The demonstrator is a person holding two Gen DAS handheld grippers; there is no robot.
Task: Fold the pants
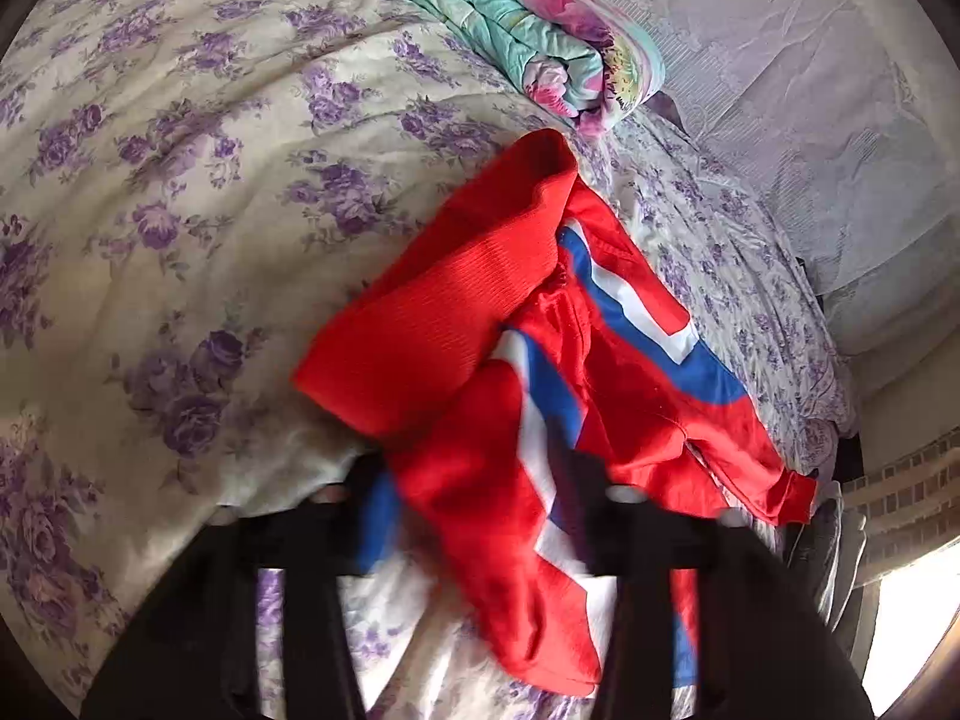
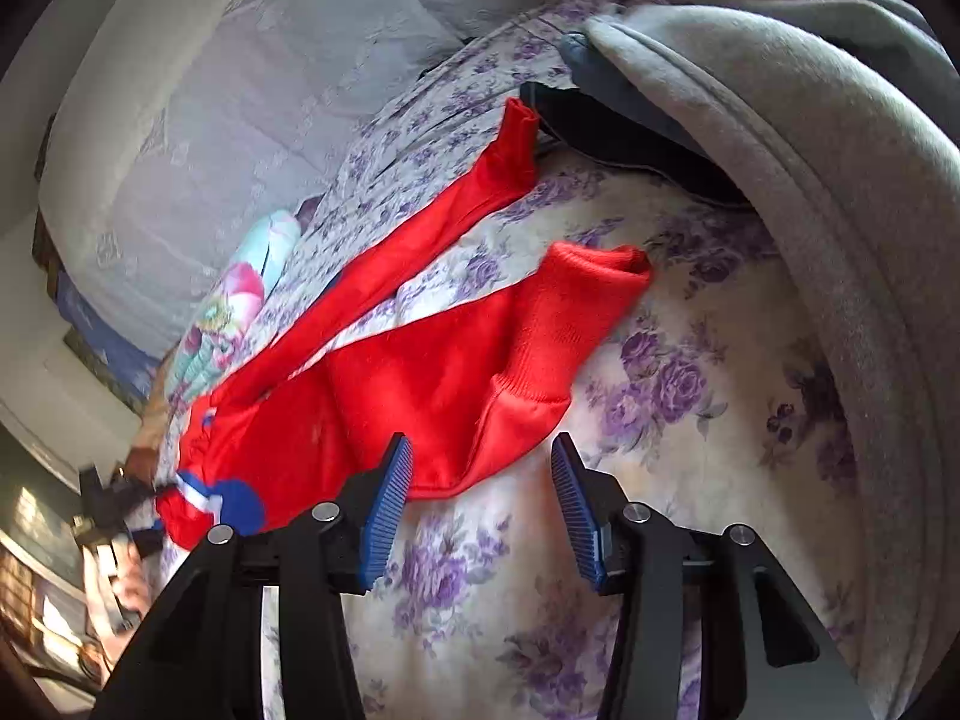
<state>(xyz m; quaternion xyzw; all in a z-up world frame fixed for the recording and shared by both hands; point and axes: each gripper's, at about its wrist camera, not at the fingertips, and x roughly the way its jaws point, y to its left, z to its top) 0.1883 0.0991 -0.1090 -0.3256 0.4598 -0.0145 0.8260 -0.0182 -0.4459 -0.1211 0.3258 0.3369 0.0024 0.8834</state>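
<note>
Red pants (image 1: 480, 330) with blue and white side stripes lie crumpled on a bed with a purple flowered sheet (image 1: 180, 180). In the left wrist view the cloth drapes between and over my left gripper (image 1: 480, 480), whose fingers stand apart; the fingertips are blurred and partly hidden by cloth. In the right wrist view the pants (image 2: 420, 372) spread with two legs reaching away, ribbed cuffs at the far ends. My right gripper (image 2: 483, 498) is open, blue pads (image 2: 387, 516) wide apart, just short of the near leg's edge, holding nothing.
A folded teal flowered quilt (image 1: 516, 30) lies beyond the pants. A pale lace-covered headboard or pillow (image 1: 780, 90) is at right. A grey blanket (image 2: 810, 150) and dark cloth (image 2: 630, 132) lie beside the far pant leg. The bed edge and floor (image 1: 900, 570) are at right.
</note>
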